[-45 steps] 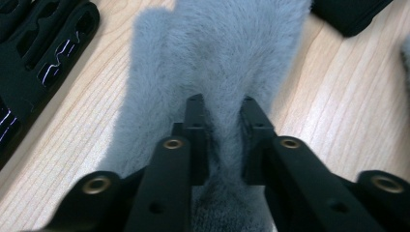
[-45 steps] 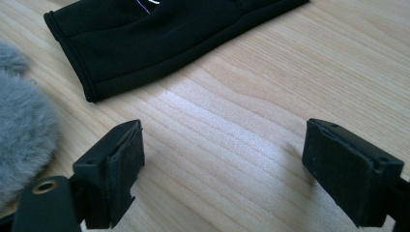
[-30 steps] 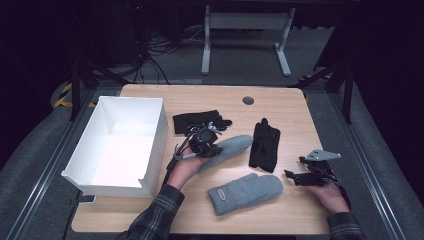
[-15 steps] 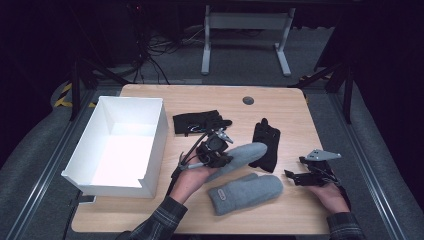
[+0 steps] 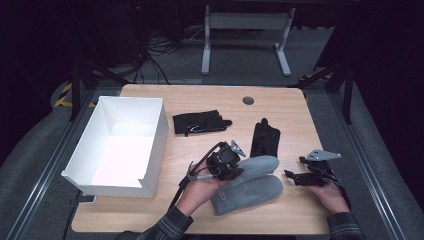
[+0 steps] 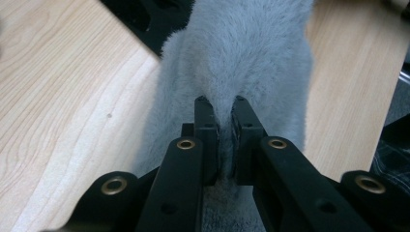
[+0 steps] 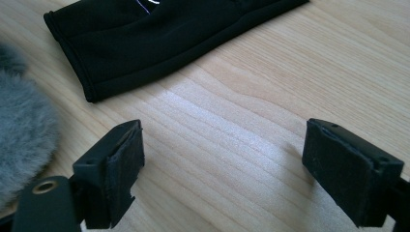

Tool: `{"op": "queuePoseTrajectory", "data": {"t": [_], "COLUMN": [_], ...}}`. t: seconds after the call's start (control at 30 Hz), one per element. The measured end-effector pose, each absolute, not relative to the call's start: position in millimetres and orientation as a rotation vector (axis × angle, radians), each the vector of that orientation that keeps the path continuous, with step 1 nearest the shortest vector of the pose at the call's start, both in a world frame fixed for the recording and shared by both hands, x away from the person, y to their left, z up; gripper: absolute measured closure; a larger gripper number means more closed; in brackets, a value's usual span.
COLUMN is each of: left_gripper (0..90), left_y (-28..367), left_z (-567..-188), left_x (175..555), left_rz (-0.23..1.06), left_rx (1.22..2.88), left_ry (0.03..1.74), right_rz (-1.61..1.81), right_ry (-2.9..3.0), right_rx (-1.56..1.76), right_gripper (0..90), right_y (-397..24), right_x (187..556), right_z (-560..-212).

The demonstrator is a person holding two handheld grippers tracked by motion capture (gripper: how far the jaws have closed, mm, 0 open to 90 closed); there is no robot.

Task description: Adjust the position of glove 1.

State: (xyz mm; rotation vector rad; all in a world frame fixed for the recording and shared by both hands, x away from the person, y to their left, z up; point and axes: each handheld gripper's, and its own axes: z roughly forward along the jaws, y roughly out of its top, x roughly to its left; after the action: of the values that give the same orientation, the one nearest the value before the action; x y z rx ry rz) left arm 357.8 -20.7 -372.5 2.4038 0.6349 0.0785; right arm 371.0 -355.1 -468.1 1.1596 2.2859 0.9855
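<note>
left gripper [image 5: 239, 169] was clamped on the upper grey mitten [image 5: 257, 166], jaws pinched narrow with a fold of fleece between the pads, clear in the left gripper view [image 6: 223, 130]. that mitten [image 6: 241, 63] lay across the second grey mitten [image 5: 247, 192], touching it, and both sat well to the right of the white box [image 5: 155, 145] on the surface [image 5: 200, 100]. right gripper [image 5: 292, 176] was just right of the lower mitten, low over bare wood, jaws wide with nothing between them [image 7: 222, 174]. black glove [image 5: 265, 137] lay just beyond the mittens, farther from the person, right of the box; its cuff showed ahead of the right gripper [image 7: 159, 43]. second black glove [image 5: 200, 121] lay just beside the box's right wall, apart from the mittens. box stood open at the left of the surface.
</note>
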Motion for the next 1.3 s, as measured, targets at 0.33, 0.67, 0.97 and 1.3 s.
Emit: {"op": "queuePoseTrajectory", "data": {"t": [0.33, 0.67, 0.97, 1.3], "left_gripper": [84.5, 60.1, 45.6, 31.4], "left_y": [-45, -42, -31, -34], "left_z": [-390, -392, -373, -390], "left_x": [343, 343, 361, 395], "left_rz": [0.053, 0.008, 0.029, -0.095], "left_rx": [2.466, 2.407, 2.356, 2.37], "left_ry": [0.59, 0.529, 0.498, 0.509], "right_rz": [0.985, 0.985, 0.985, 0.985], "right_ry": [2.285, 2.286, 2.286, 2.286], "right_rx": [1.16, 1.16, 1.16, 1.16], "right_gripper": [15.5, 15.5, 15.5, 15.4], "right_y": [-355, -355, -355, -355], "right_x": [371, 371, 371, 371], "right_z": [-468, -468, -468, -468]}}
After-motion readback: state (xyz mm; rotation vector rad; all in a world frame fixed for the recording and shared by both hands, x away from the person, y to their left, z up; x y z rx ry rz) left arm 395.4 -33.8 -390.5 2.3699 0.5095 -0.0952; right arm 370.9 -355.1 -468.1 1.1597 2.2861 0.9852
